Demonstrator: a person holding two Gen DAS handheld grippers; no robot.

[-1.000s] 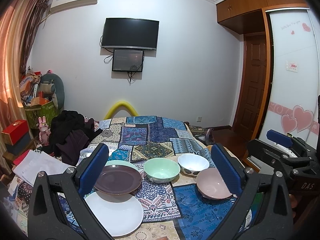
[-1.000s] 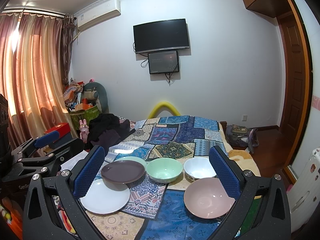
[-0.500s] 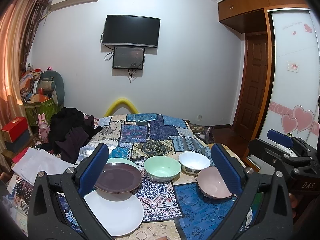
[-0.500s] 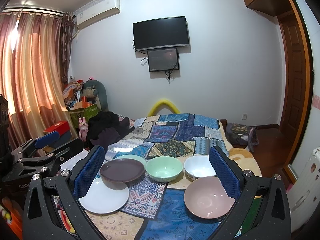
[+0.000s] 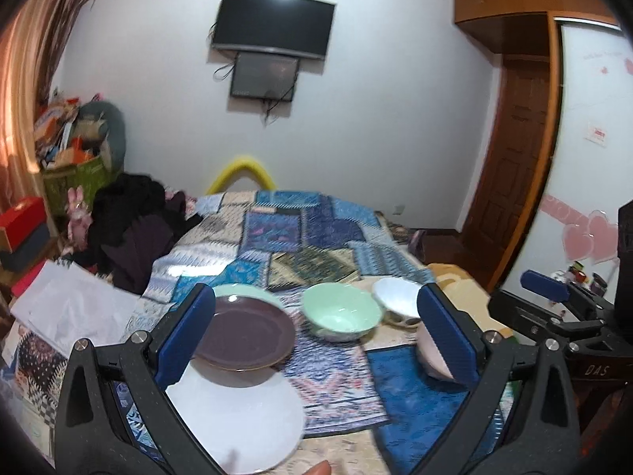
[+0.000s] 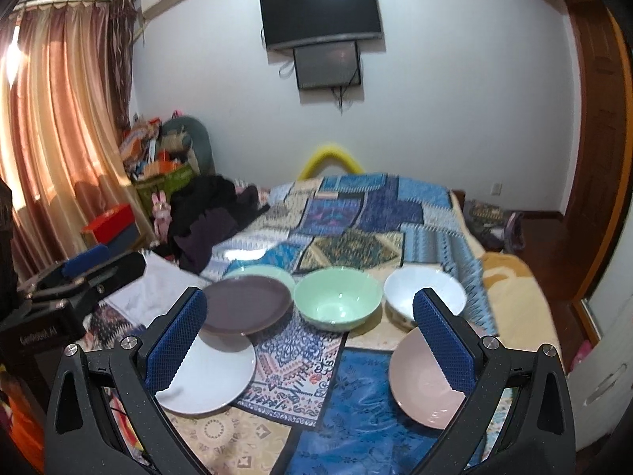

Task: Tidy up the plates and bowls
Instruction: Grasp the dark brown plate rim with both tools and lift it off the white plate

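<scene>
white wall (image 6: 455,99) | wall television (image 6: 321,14) | curtains (image 6: 59,118) | wooden door (image 5: 510,150)

Two wrist views, side by side, above the bed's near end
Both face the far wall, sharing the green bowl (image 5: 341,311) (image 6: 337,298) close below.

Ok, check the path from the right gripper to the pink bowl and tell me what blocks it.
Nothing visible blocks it. The right gripper is open and holds nothing, and the pink bowl lies just ahead by its right finger, with only patterned cloth around it. The white bowl sits farther back.
</scene>
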